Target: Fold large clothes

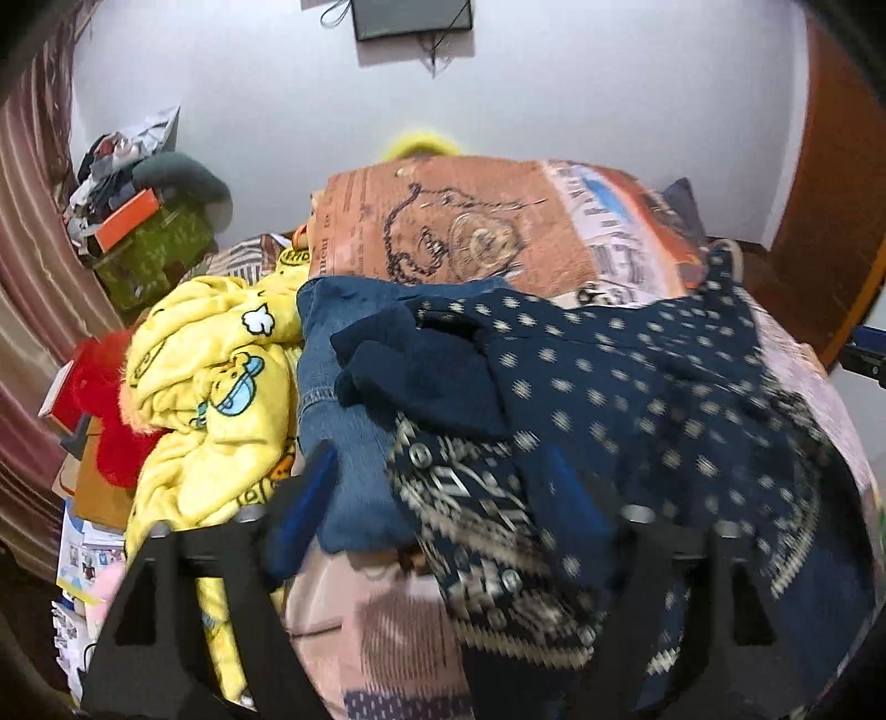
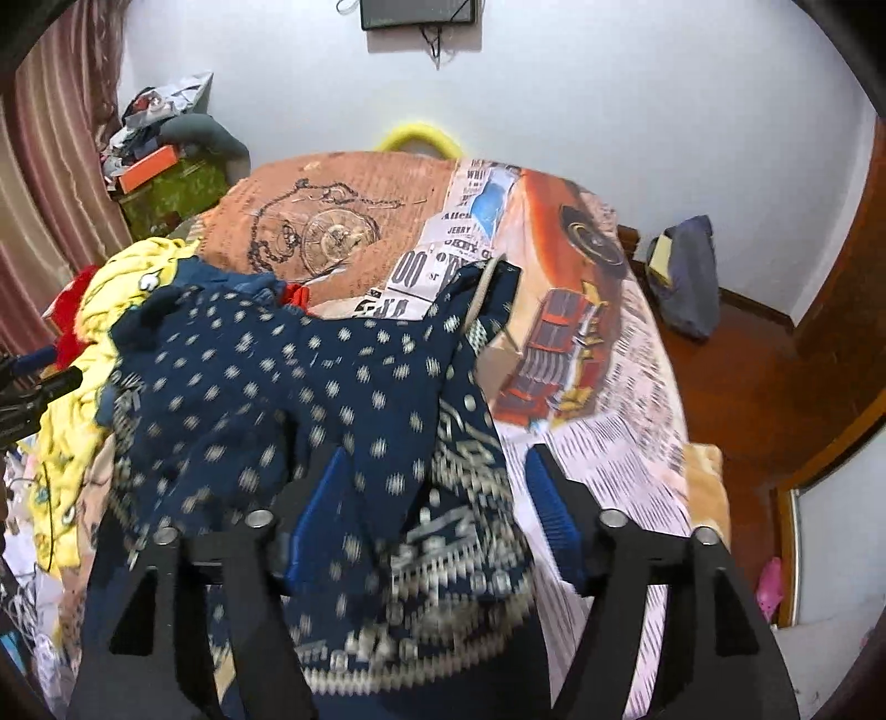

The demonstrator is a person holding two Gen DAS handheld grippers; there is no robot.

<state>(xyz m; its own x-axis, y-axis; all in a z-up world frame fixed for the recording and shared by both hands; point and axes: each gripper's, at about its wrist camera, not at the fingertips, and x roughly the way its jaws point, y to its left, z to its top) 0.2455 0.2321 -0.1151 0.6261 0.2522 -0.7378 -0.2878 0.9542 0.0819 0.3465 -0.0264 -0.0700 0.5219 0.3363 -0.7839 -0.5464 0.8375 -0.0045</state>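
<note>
Our left claw (image 1: 437, 504) stands wide over the navy dress (image 1: 637, 399), its pads clear of the cloth. Our right claw (image 2: 437, 498) is also parted, the dress (image 2: 266, 387) lying loose beneath it, gripped by neither. The dress sprawls rumpled on the bed (image 2: 581, 310). Left of it lie jeans (image 1: 343, 421) and a yellow blanket (image 1: 210, 387). Beyond, a screen (image 2: 418, 14) hangs on the wall.

A printed bedsheet (image 2: 603, 354) with a pocket watch and red truck covers the bed. A dark screen (image 2: 418, 14) hangs on the white wall. A grey bag (image 2: 686, 277) sits on the wooden floor beside the bed's far right corner.
</note>
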